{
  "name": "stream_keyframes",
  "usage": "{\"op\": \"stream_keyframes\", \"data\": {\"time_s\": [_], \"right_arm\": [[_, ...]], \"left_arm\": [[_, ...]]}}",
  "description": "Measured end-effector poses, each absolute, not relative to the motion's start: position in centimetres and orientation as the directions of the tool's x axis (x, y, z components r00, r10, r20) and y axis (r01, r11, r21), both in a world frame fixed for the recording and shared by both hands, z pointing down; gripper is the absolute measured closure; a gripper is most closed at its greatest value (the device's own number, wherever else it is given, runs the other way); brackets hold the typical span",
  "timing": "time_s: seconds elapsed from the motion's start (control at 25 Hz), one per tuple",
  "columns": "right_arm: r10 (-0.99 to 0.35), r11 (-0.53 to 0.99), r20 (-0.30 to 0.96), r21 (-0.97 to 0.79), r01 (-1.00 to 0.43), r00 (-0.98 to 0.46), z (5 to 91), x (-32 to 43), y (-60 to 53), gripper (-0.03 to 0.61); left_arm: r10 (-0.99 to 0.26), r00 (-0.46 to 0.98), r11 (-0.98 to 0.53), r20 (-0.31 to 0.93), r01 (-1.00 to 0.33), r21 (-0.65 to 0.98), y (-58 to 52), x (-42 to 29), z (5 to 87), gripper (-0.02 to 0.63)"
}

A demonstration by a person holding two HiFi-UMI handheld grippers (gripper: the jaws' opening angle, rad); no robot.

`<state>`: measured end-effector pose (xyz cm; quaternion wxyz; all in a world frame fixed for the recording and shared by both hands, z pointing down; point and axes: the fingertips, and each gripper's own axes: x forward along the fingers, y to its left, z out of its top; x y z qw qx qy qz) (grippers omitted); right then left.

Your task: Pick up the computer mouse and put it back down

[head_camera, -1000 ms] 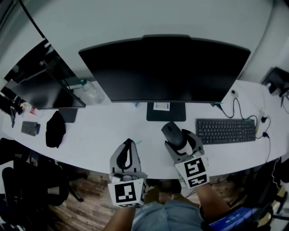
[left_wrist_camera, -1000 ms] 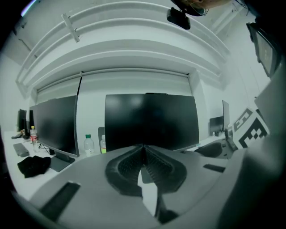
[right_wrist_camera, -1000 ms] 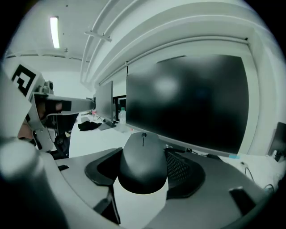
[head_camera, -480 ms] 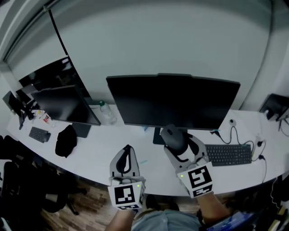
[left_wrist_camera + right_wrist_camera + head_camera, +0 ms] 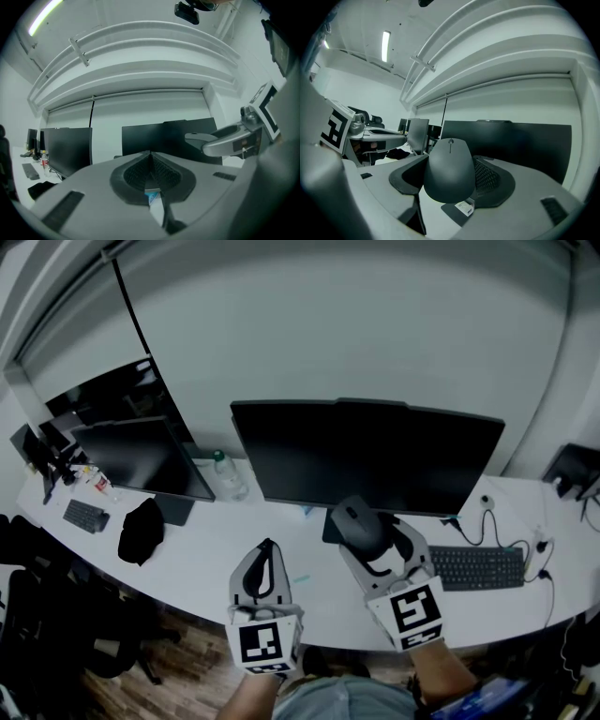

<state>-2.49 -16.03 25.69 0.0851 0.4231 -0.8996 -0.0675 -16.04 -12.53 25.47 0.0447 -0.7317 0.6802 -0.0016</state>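
Head view: right tool [image 5: 371,534] level, clamping mouse [image 5: 354,520] above desk [image 5: 204,551].

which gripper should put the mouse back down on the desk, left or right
Right. The right gripper holds the computer mouse between its jaws, above the desk, so it probably only needs to lower it. The left gripper is shut and empty, beside it.

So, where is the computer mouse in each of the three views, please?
Head view: computer mouse right of centre, clamped in the right tongs, before the big monitor.
Left gripper view: not made out; the right tongs show at the right.
Right gripper view: centre, between the tongs.
Shared landmark: the big monitor.
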Motion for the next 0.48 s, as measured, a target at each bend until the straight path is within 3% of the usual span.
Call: {"op": "stream_keyframes", "data": {"time_s": [0.48], "right_arm": [[-0.747, 0.665, 0.159, 0.174, -0.726, -0.646, 28.4, -4.3, -16.8, 0.278]], "left_arm": [[-0.998, 0.063, -0.063, 0.004, -0.997, -0.053, -13.2, -17.2, 27.7, 0.606]]}}
